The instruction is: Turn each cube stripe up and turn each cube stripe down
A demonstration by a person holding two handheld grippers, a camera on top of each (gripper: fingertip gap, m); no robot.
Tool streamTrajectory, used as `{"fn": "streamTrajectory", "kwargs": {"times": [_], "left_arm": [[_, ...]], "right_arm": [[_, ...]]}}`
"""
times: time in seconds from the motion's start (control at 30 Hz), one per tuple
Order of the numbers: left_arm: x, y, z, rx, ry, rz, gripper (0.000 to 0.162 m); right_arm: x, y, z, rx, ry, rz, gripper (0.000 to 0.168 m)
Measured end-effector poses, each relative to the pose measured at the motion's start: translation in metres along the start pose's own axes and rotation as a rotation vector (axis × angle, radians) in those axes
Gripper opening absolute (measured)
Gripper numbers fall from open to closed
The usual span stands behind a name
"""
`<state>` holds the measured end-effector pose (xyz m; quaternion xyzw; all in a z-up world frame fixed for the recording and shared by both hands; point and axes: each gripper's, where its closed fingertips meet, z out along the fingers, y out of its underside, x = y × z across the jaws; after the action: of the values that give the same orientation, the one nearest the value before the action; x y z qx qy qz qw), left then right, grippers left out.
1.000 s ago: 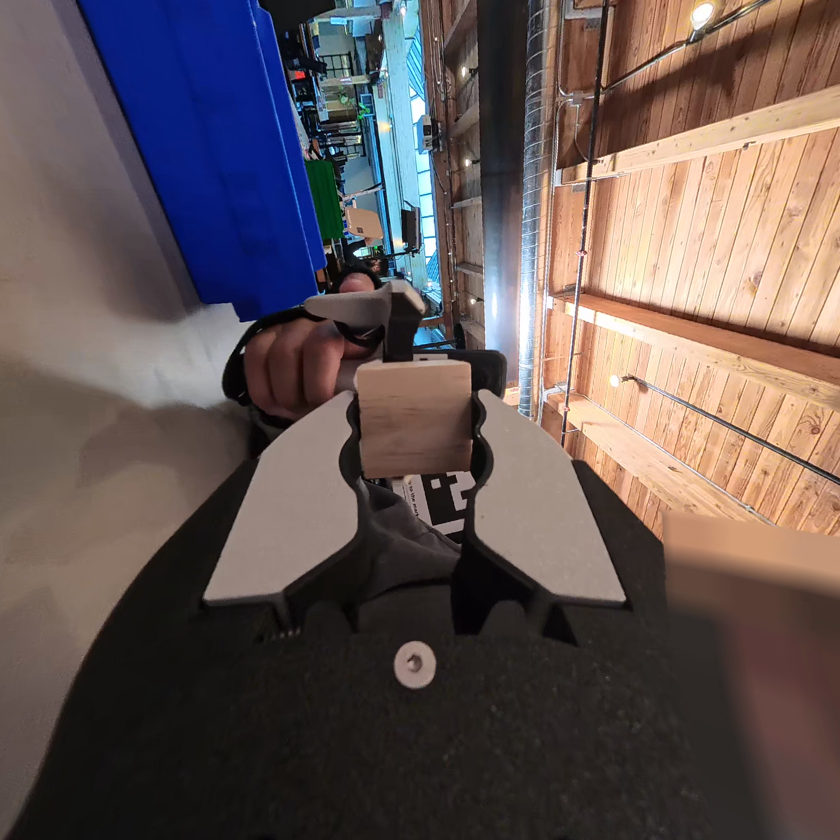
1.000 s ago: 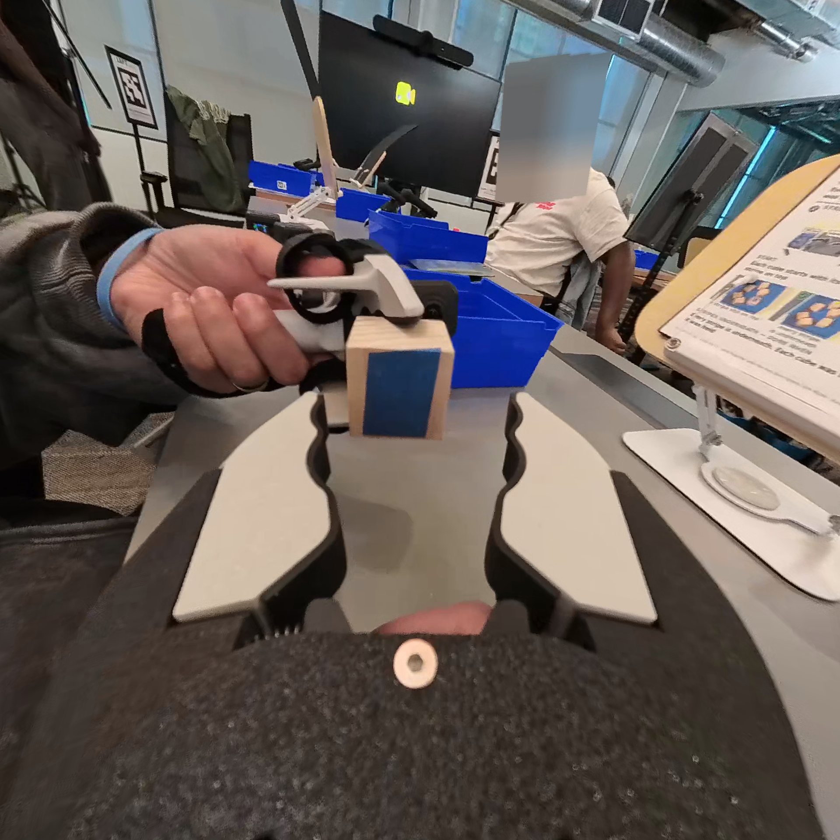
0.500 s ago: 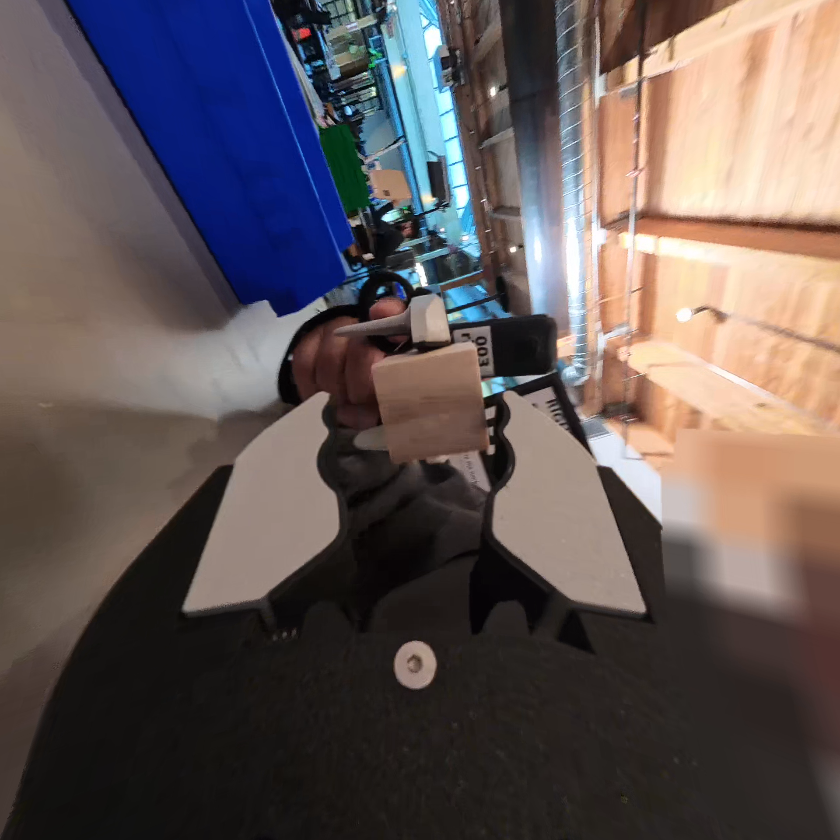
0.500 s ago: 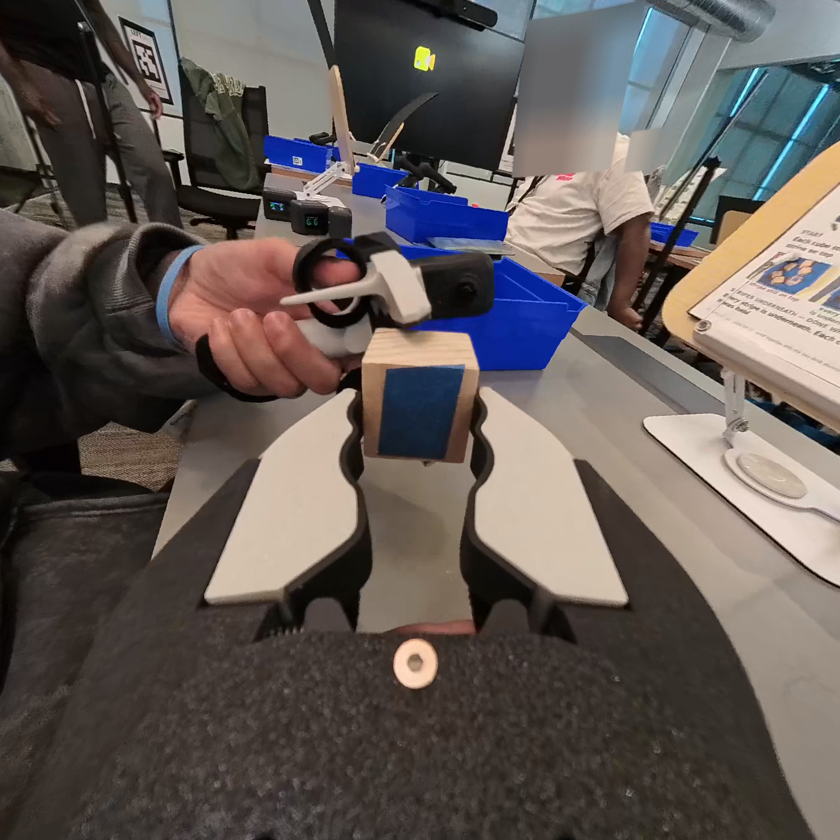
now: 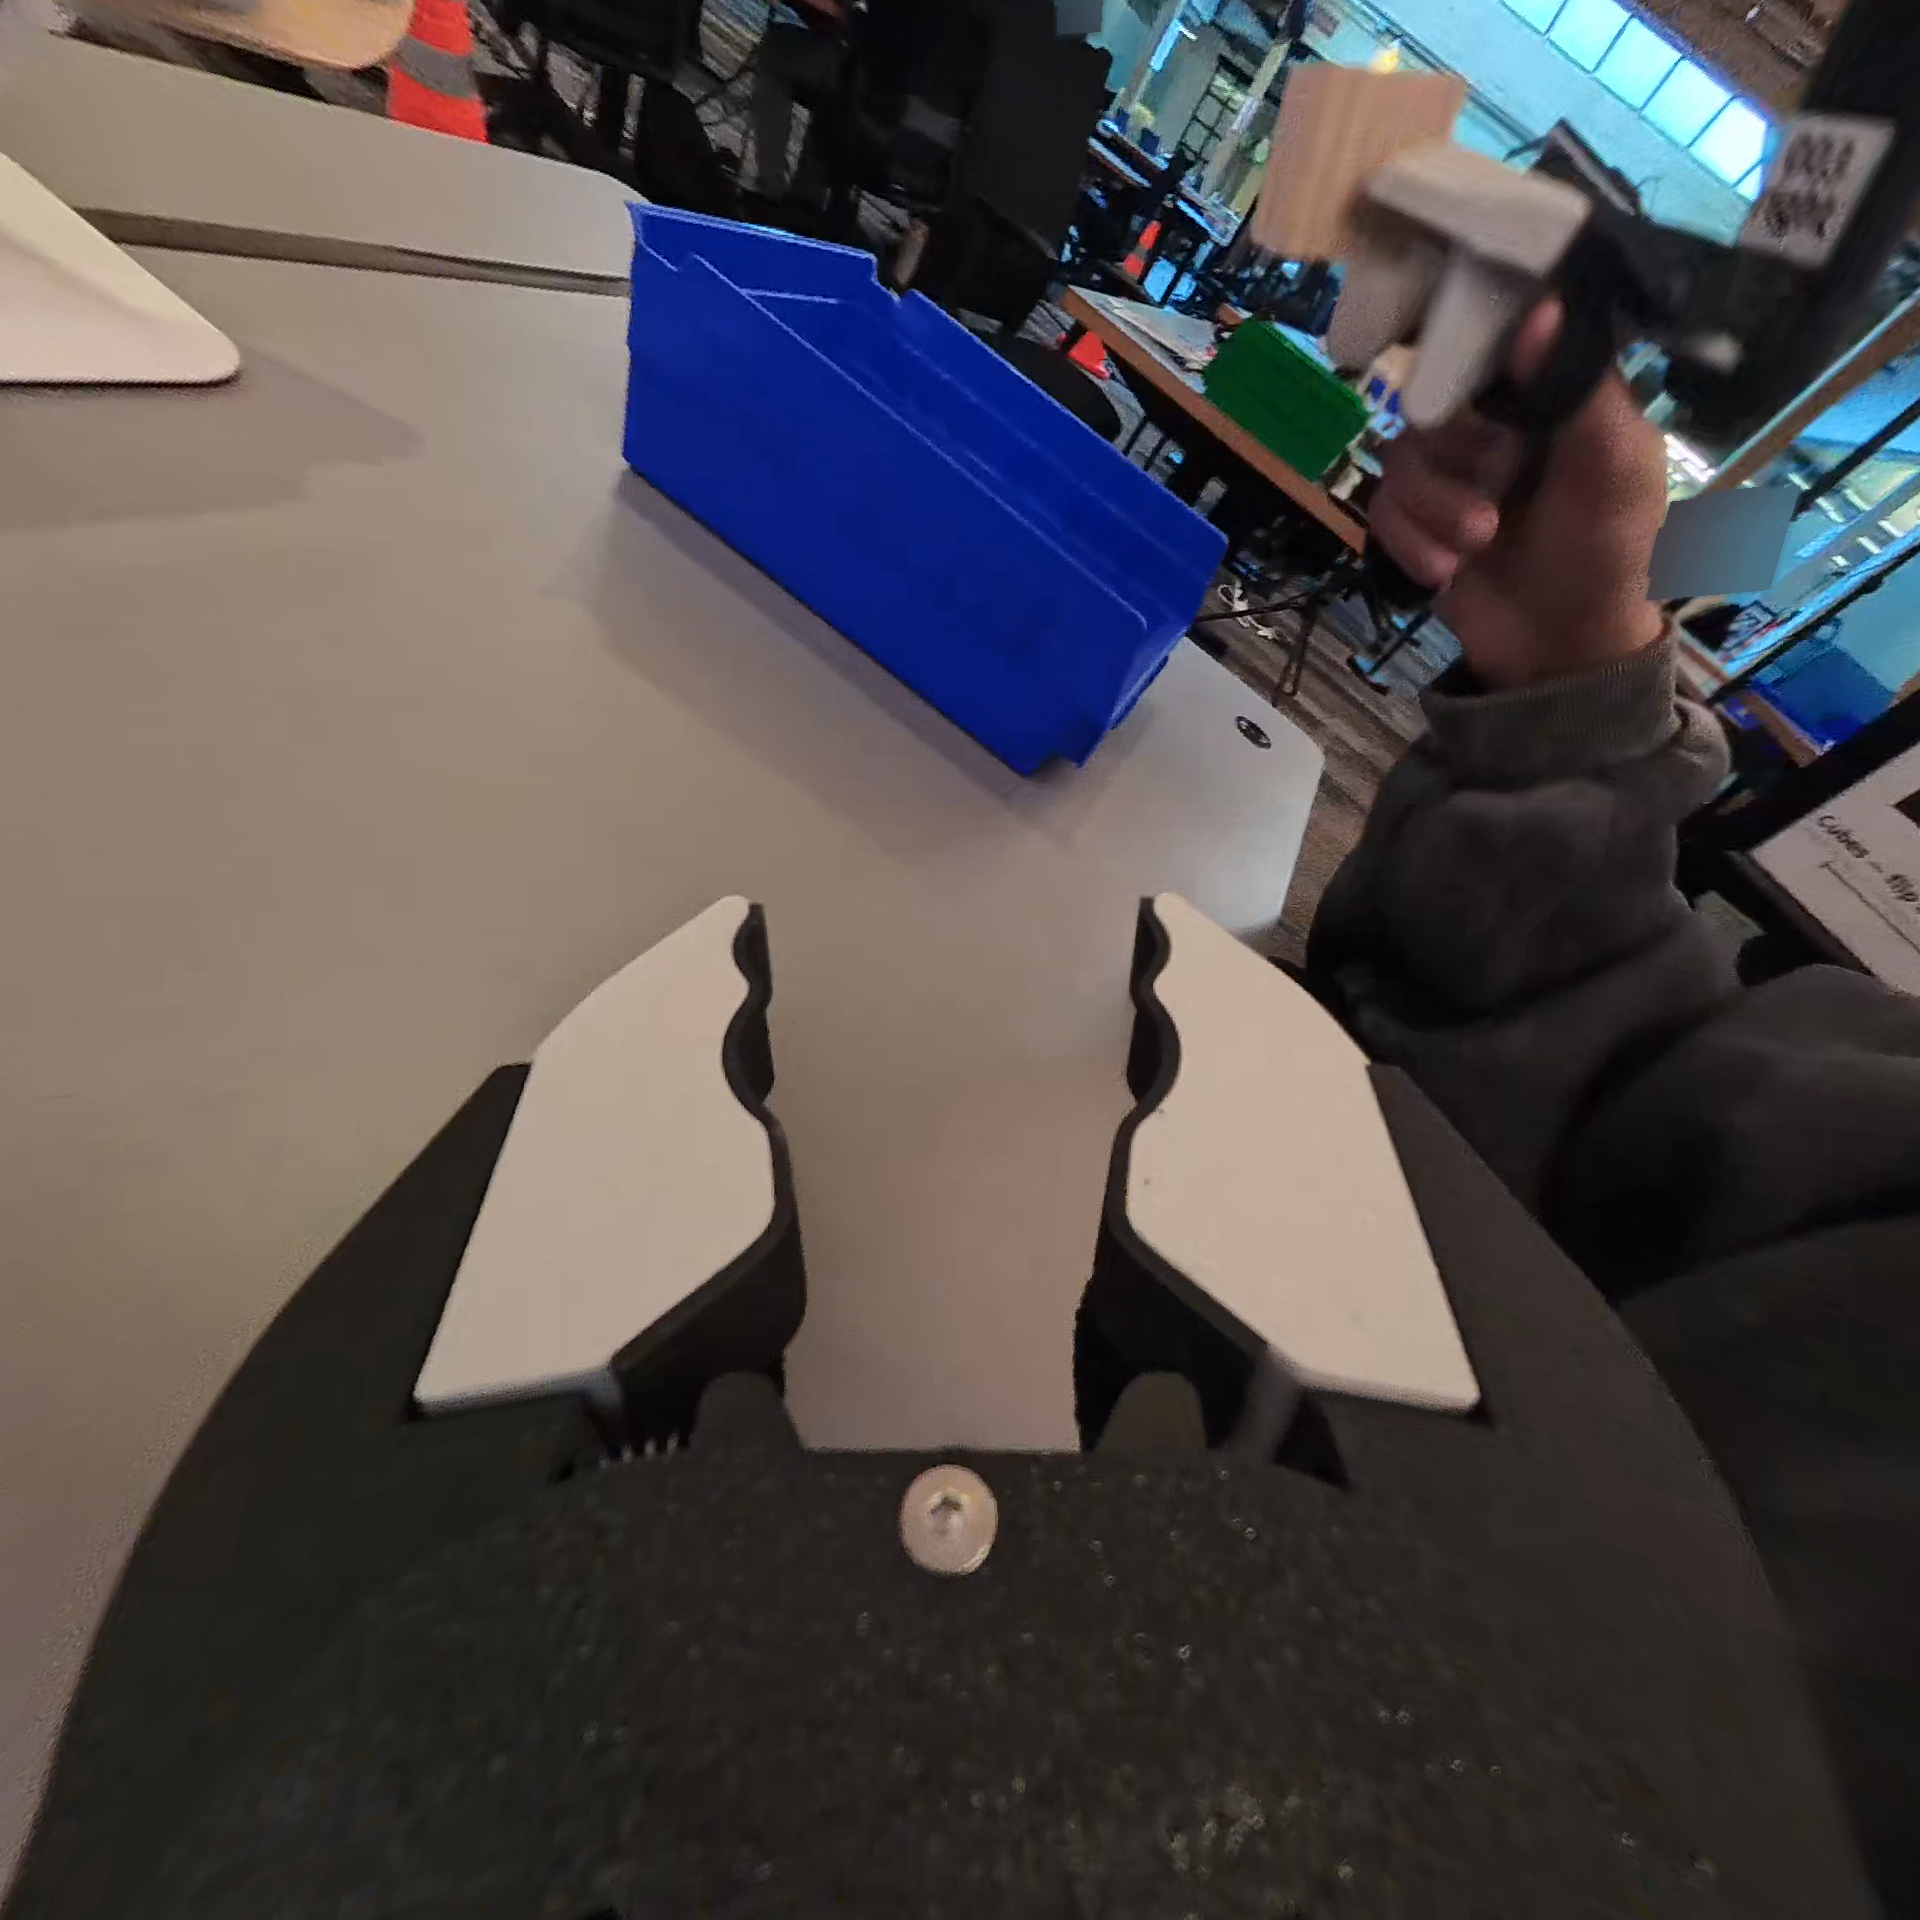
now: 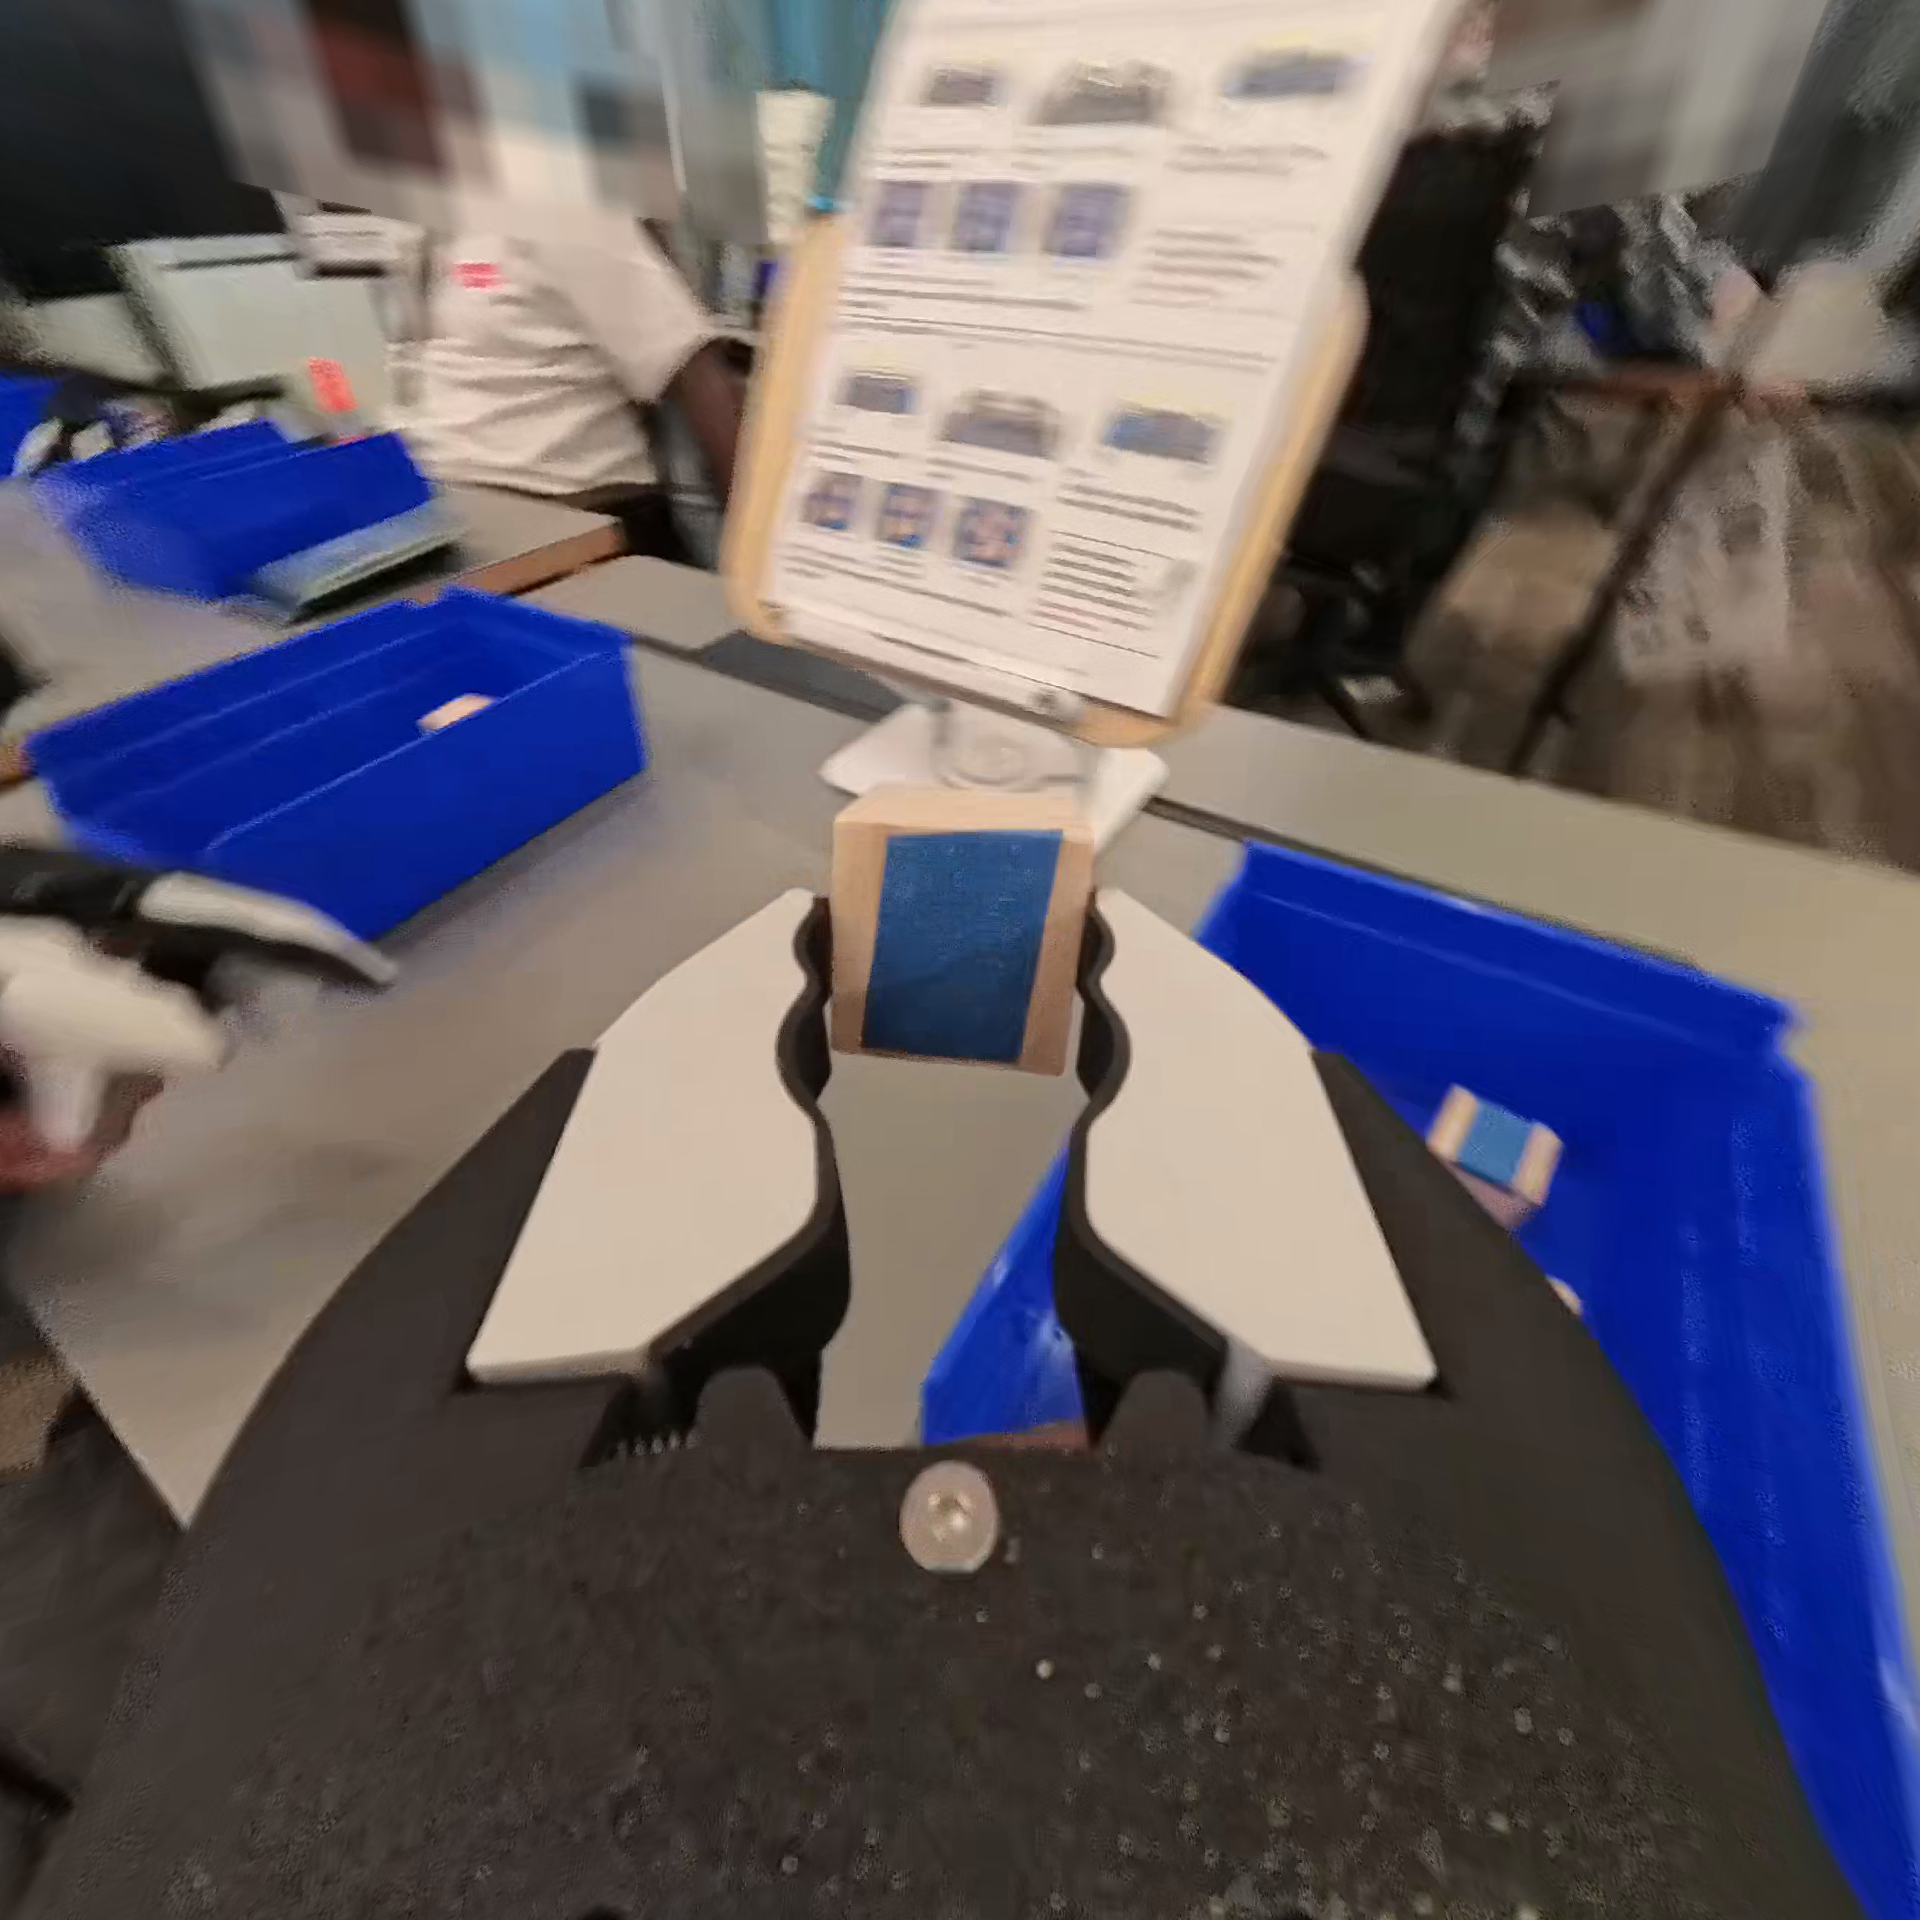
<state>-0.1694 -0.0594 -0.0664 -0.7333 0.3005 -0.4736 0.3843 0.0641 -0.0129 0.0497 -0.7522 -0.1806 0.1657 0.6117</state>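
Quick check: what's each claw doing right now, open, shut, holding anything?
Left claw: open, empty.
Right claw: shut on the wooden cube, blue stripe facing the camera.

Grey table, blue bins, stand

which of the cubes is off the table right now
The wooden cube clamped in the right claw, blue stripe facing the camera. The other striped cube lies in the near blue bin; a third sits in the far bin.

Shared workshop or lab space, grey worktable, blue parts bin, instruction sheet on stand, further workbenches behind
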Motion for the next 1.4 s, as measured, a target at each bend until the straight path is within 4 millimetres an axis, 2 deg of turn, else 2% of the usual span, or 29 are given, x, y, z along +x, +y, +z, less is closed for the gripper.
{"fn": "streamTrajectory", "kwargs": {"times": [0.07, 0.1, 0.2, 0.33, 0.4, 0.47, 0.53, 0.77, 0.8, 0.87, 0.93, 1.03, 1.1, 1.17, 1.2, 1.27, 1.4], "left_arm": [[0.001, 0.002, 0.002, -0.009, -0.006, 0.015, 0.066], [0.000, 0.003, 0.003, -0.017, -0.020, 0.033, 0.065], [0.000, 0.007, 0.005, -0.033, -0.052, 0.076, 0.064], [0.004, 0.008, 0.005, -0.037, -0.061, 0.102, 0.063], [0.003, 0.008, 0.004, -0.040, -0.064, 0.106, 0.063], [0.002, 0.007, 0.002, -0.037, -0.070, 0.109, 0.063], [0.001, 0.007, 0.001, -0.041, -0.069, 0.109, 0.063], [-0.003, 0.009, 0.000, -0.048, -0.078, 0.112, 0.064], [-0.004, 0.011, 0.000, -0.055, -0.082, 0.116, 0.064], [-0.005, 0.013, 0.002, -0.064, -0.089, 0.119, 0.064], [-0.006, 0.014, 0.002, -0.069, -0.098, 0.124, 0.064], [-0.009, 0.014, 0.001, -0.070, -0.125, 0.142, 0.064], [-0.012, 0.013, 0.001, -0.072, -0.140, 0.157, 0.064], [-0.014, 0.013, 0.001, -0.076, -0.160, 0.168, 0.064], [-0.016, 0.013, 0.001, -0.080, -0.171, 0.169, 0.064], [-0.018, 0.012, 0.000, -0.075, -0.183, 0.168, 0.064], [-0.025, 0.009, -0.004, -0.059, -0.225, 0.181, 0.064]], "right_arm": [[0.040, -0.007, 0.006, -0.083, 0.093, 0.135, 0.045], [0.059, 0.000, 0.016, -0.173, 0.143, 0.176, 0.045], [0.110, 0.043, 0.058, -0.483, 0.268, 0.259, 0.046], [0.137, 0.122, 0.116, -0.866, 0.252, 0.371, 0.046], [0.144, 0.147, 0.135, -0.958, 0.265, 0.394, 0.046], [0.154, 0.161, 0.145, -1.004, 0.308, 0.404, 0.046], [0.161, 0.170, 0.150, -1.035, 0.334, 0.417, 0.045], [0.160, 0.195, 0.157, -1.064, 0.314, 0.463, 0.046], [0.160, 0.194, 0.158, -1.050, 0.308, 0.466, 0.047], [0.159, 0.184, 0.158, -1.011, 0.292, 0.468, 0.071], [0.161, 0.158, 0.152, -0.921, 0.290, 0.424, 0.071], [0.145, 0.090, 0.140, -0.654, 0.221, 0.354, 0.070], [0.110, 0.033, 0.128, -0.371, 0.102, 0.253, 0.063], [0.064, -0.004, 0.109, -0.112, -0.012, 0.135, 0.062], [0.041, -0.010, 0.099, -0.026, -0.059, 0.089, 0.063], [-0.006, -0.004, 0.087, 0.075, -0.169, 0.025, 0.071], [-0.080, 0.035, 0.075, 0.149, -0.306, 0.046, 0.071]]}}
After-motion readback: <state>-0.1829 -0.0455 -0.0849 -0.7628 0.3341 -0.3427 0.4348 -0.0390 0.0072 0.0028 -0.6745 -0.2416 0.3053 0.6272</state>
